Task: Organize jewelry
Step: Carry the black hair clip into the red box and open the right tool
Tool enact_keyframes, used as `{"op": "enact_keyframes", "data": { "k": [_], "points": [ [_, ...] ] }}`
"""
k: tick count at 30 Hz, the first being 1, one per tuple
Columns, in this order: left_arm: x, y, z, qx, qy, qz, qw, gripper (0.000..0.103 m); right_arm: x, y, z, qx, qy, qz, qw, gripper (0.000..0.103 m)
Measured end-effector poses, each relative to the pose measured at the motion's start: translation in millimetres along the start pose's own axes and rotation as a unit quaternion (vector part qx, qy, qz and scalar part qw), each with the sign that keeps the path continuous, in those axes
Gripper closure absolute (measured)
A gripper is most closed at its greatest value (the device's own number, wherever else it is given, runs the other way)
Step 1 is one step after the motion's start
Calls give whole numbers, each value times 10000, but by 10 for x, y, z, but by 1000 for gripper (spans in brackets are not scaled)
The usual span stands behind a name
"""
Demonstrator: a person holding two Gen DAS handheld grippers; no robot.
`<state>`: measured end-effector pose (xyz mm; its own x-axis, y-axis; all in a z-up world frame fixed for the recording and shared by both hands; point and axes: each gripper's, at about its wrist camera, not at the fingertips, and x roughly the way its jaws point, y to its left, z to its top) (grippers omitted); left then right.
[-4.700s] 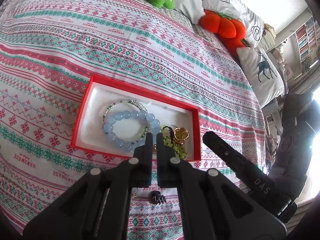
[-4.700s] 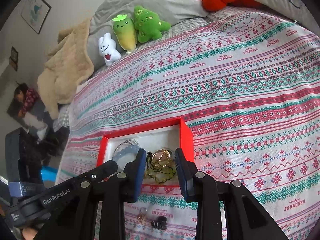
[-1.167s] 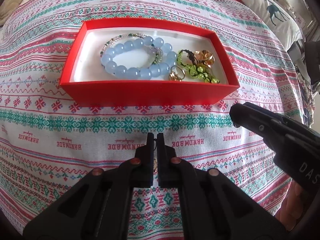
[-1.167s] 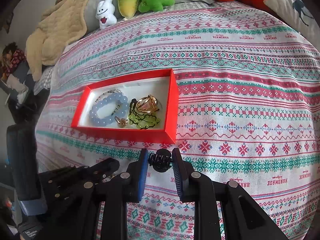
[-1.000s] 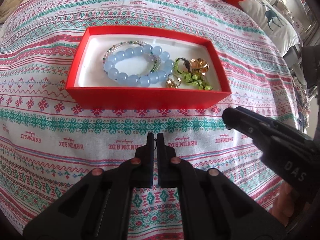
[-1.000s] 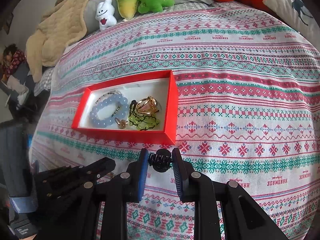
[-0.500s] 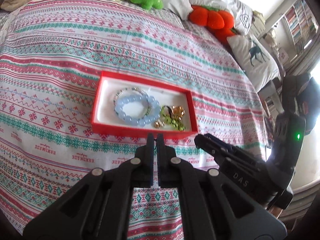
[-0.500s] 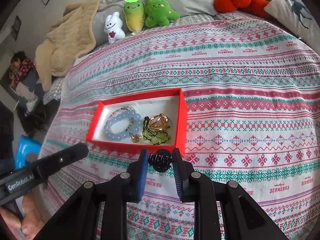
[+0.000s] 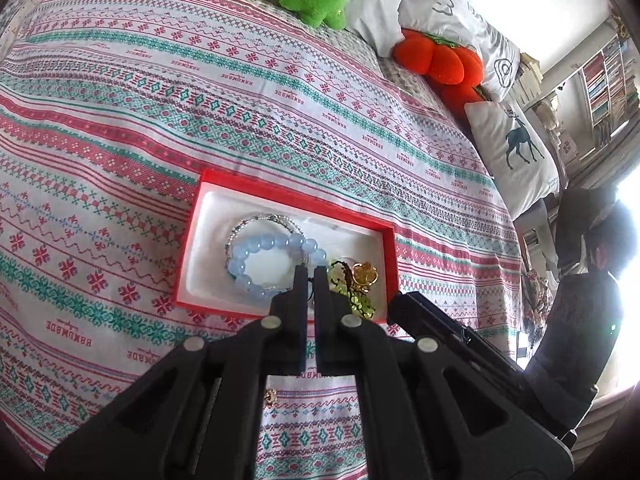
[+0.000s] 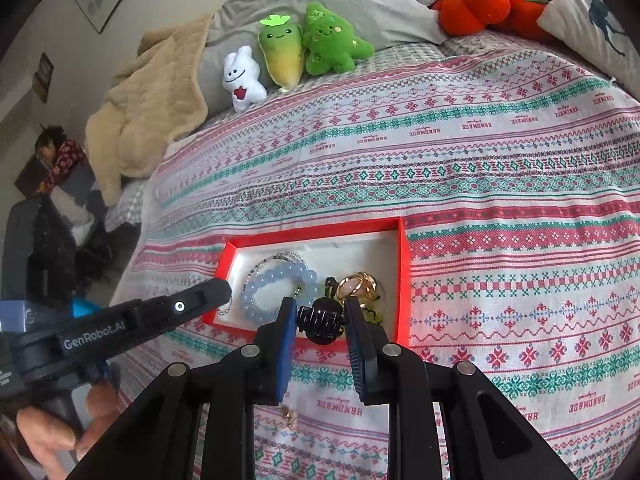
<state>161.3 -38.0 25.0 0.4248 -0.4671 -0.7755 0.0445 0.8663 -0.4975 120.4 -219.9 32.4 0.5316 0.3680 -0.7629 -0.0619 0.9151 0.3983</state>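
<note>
A small black plastic claw hair clip sits pinched between the jaws of the right gripper, low in the centre of the right wrist view, hanging over the near rim of the shallow red cardboard box with a white lining. Inside the box, a pale blue round-bead bracelet lies left of centre with a thin bracelet of tiny beads tucked against its upper side; to the right are a gold-coloured ring piece and a tangle of green beads on dark cord (partly hidden by the right jaw). In the left wrist view the left gripper has its jaws drawn close, only a narrow slit between them; whether something thin is caught there I cannot tell. Its tips overlap the blue bracelet at the box's near edge. A small gold earring lies on the patterned red, green and white bedspread below, at the bottom centre of the frame. Stuffed toys line the upper part of the right wrist view.
</note>
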Motion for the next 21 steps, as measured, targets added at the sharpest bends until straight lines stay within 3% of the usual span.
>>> {"op": "enact_keyframes", "data": {
  "k": [14,21],
  "points": [
    [245,189,53,-250,161,208,9993,100,423,-24,103,681,39,853,9940,78],
    [195,248,66,-319,133,199,9992,100,453,61,118,687,-29,1175,9907,77]
  ]
}}
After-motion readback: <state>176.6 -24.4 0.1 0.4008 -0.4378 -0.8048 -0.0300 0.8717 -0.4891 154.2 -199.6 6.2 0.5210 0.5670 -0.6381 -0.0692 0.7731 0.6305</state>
